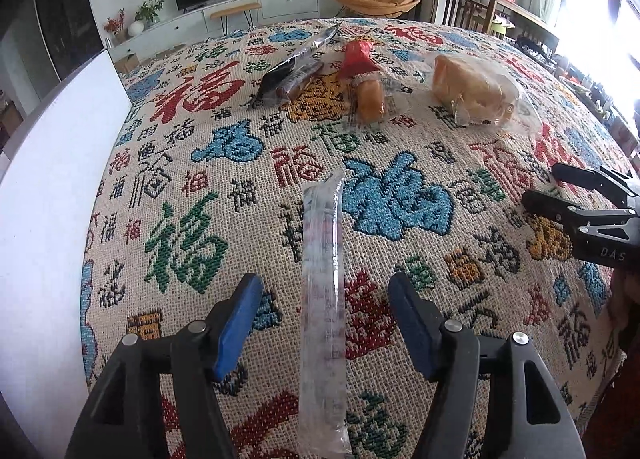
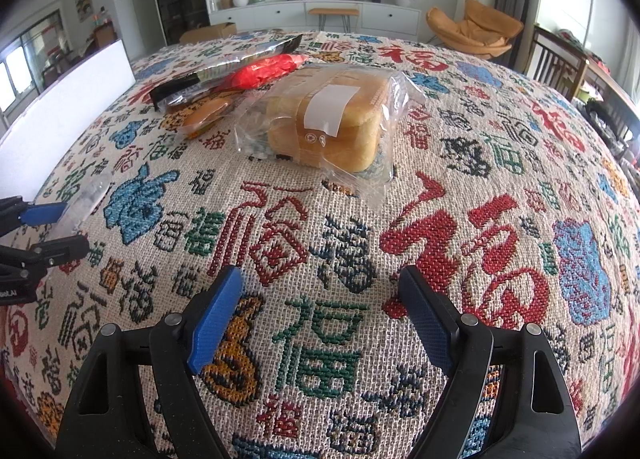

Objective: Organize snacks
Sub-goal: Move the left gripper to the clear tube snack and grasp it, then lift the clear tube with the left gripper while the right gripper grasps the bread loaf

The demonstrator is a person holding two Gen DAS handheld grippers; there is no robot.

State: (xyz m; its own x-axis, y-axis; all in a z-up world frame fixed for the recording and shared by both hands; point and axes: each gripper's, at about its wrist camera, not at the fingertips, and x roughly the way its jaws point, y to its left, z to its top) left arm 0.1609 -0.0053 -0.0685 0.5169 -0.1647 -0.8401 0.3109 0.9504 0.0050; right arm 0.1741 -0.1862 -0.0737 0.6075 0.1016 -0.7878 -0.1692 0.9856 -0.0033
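A long clear plastic snack tube [image 1: 323, 299] lies on the patterned cloth between the open fingers of my left gripper [image 1: 326, 301], which do not touch it. Beyond lie a black snack packet [image 1: 298, 63], a red-wrapped bun [image 1: 364, 79] and a clear bag of bread rolls [image 1: 476, 93]. My right gripper [image 2: 320, 299] is open and empty over the cloth, short of the bread bag [image 2: 332, 119]. The black packet [image 2: 228, 59] and red packet [image 2: 264, 71] lie behind it to the left. The right gripper also shows in the left wrist view [image 1: 552, 187].
The woven cloth [image 2: 460, 227] covers the whole table. A white board [image 1: 52, 179] stands along the left edge. A TV, cabinet and orange chair are in the room beyond. The left gripper shows at the left edge of the right wrist view [image 2: 72, 227].
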